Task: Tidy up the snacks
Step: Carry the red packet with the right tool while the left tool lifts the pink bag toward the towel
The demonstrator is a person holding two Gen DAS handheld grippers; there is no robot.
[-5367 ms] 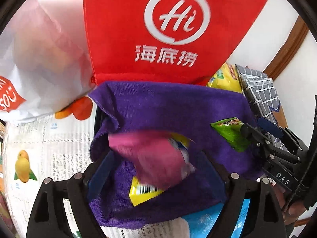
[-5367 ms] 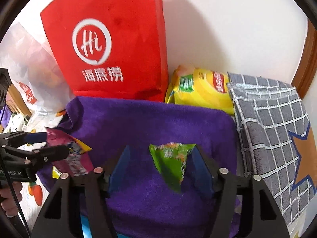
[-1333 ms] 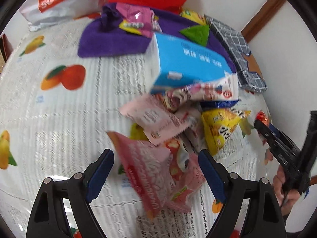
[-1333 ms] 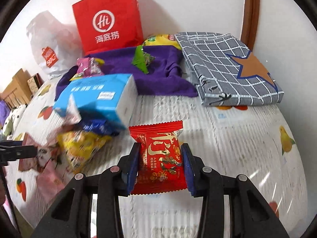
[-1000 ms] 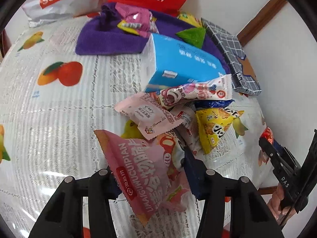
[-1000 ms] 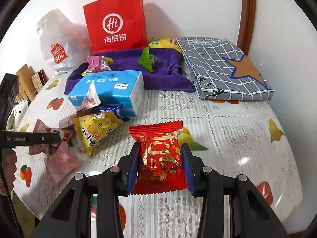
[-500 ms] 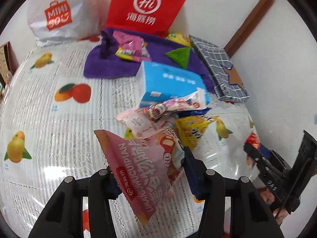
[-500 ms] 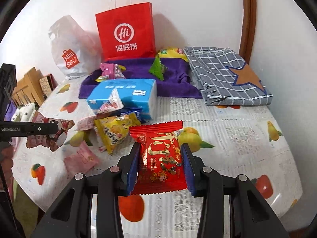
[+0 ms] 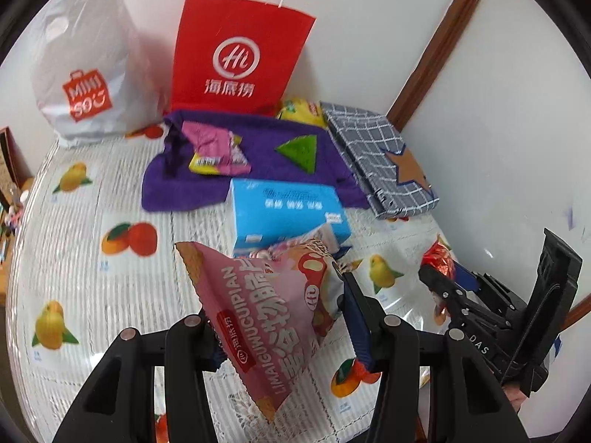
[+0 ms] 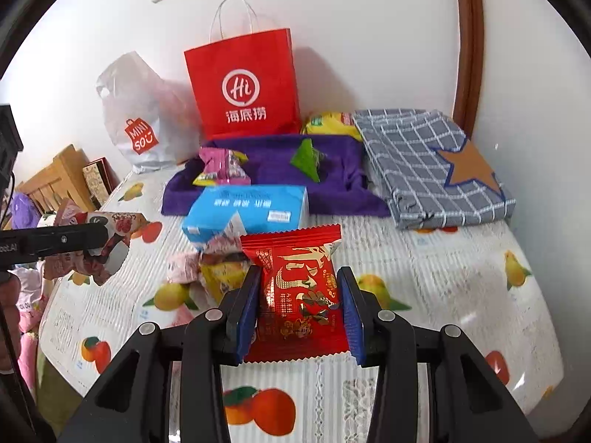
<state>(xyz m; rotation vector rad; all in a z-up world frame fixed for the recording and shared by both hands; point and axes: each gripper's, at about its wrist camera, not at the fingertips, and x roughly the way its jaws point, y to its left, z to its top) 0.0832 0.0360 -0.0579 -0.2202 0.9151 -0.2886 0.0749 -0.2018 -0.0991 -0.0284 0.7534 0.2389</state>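
Snacks lifted clear of the worktop (image 10: pixel 424 258), one packet in each claw.
Largest first: pink snack bag (image 9: pixel 266 306), pinched across its middle by left claw (image 9: pixel 284 317); light, puffy, crinkly, probably slippery film, best gripped at a sealed edge. Smaller red packet (image 10: pixel 299 288), clamped flat between right claw (image 10: pixel 299 306) pads, equally light and soft. Loose wrappers heaped by blue tissue box (image 10: pixel 255 206); two more on purple cloth (image 10: pixel 273 173).

Red paper bag (image 10: pixel 245 88), white plastic bag (image 10: pixel 138 118), checked cloth (image 10: pixel 432 162).
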